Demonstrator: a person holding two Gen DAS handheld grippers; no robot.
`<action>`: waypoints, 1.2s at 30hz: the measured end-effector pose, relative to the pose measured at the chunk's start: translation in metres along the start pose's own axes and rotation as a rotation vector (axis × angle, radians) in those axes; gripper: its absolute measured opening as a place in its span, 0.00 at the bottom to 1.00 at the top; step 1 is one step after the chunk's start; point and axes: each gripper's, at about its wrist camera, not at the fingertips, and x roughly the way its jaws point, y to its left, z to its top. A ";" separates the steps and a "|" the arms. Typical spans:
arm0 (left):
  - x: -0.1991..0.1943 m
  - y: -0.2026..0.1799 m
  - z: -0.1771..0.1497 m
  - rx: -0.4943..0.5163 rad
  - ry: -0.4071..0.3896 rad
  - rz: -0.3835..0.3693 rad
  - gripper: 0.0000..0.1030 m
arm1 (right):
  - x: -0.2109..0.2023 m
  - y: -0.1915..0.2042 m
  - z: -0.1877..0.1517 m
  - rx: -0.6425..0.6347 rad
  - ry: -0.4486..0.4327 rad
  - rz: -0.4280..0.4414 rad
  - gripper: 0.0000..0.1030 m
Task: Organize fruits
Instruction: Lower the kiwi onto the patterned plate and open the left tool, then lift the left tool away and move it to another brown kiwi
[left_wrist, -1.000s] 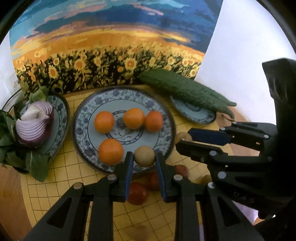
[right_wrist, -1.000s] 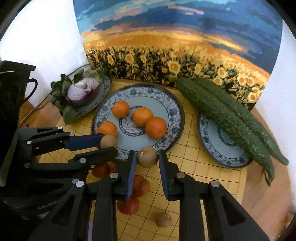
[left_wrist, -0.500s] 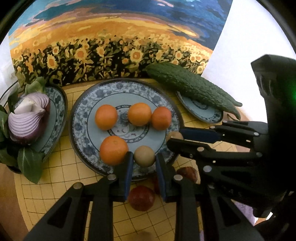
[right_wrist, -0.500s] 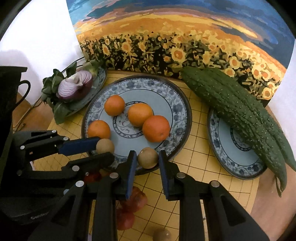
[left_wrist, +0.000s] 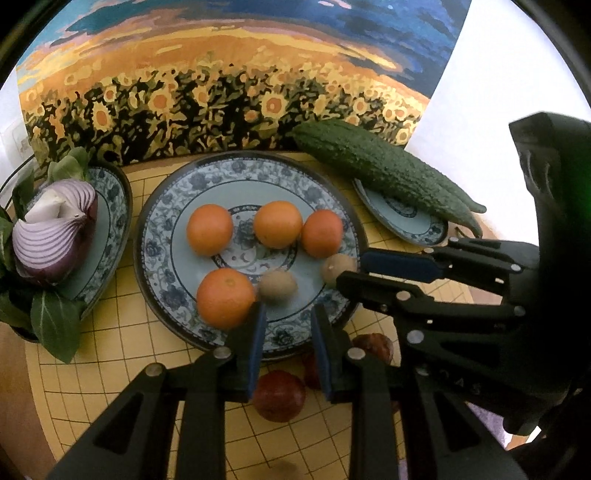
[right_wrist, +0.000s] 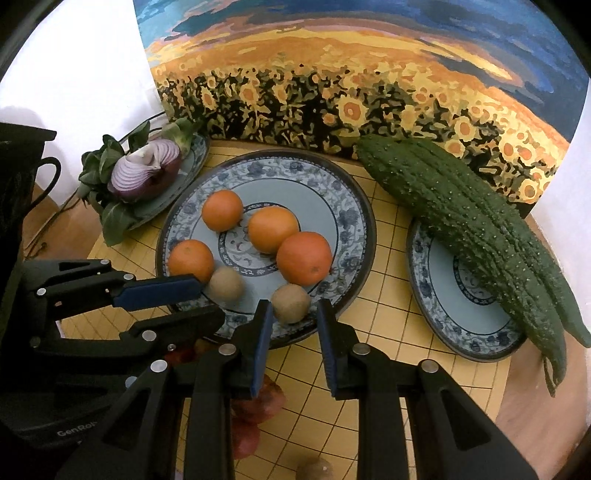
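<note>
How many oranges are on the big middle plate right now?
4. Three sit in a row across the plate's far half. The fourth sits nearer, on the left. None appear hidden.

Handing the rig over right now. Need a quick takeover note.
Left tongs: narrow gap, small brown fruit at the tips, low over the big plate. Cannot tell whether it is clamped.
Right tongs: same, with a second brown fruit near that plate's front rim.
Done: four oranges on the big plate.
Left: dark red fruits and a third brown fruit lie on the yellow mat.
</note>
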 end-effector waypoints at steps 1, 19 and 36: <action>0.000 0.000 0.000 0.000 0.002 0.001 0.25 | 0.000 0.000 0.000 -0.002 0.001 -0.001 0.25; -0.020 -0.001 0.000 -0.018 -0.045 0.032 0.61 | -0.022 -0.015 -0.003 0.058 -0.040 -0.002 0.35; -0.042 -0.007 -0.007 -0.007 -0.088 0.048 0.62 | -0.050 -0.009 -0.010 0.045 -0.086 -0.044 0.46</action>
